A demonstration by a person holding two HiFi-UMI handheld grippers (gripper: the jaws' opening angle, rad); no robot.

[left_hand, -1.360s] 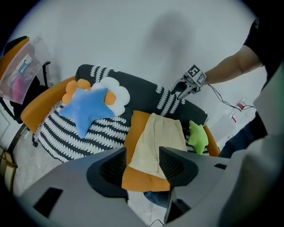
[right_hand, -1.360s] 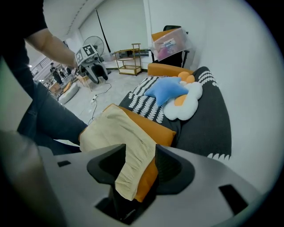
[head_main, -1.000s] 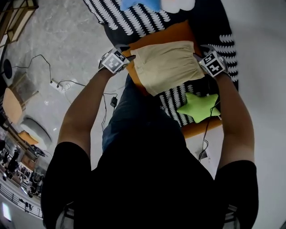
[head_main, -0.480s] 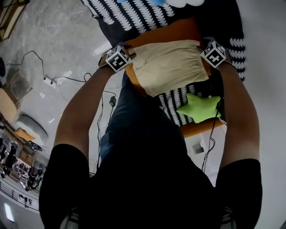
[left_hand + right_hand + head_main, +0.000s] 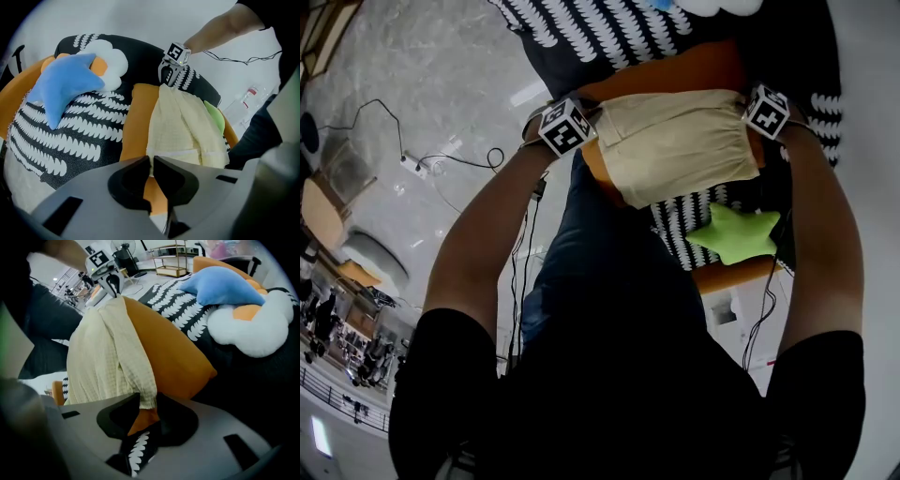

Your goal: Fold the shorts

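The shorts (image 5: 680,145) lie flat on the orange cushion (image 5: 675,70), upper centre. Your left hand-held gripper (image 5: 151,161) has just closed tight on one corner. The right hand-held gripper (image 5: 147,401), jaws just closing, pinches the hem. Make both bites firm, then lift evenly.

The corners of the shorts (image 5: 180,126) are partly hidden inside the left tongs (image 5: 151,161) and the right tongs (image 5: 146,405). Beyond both, the blue cushion (image 5: 661,4) is cut off in the head view.
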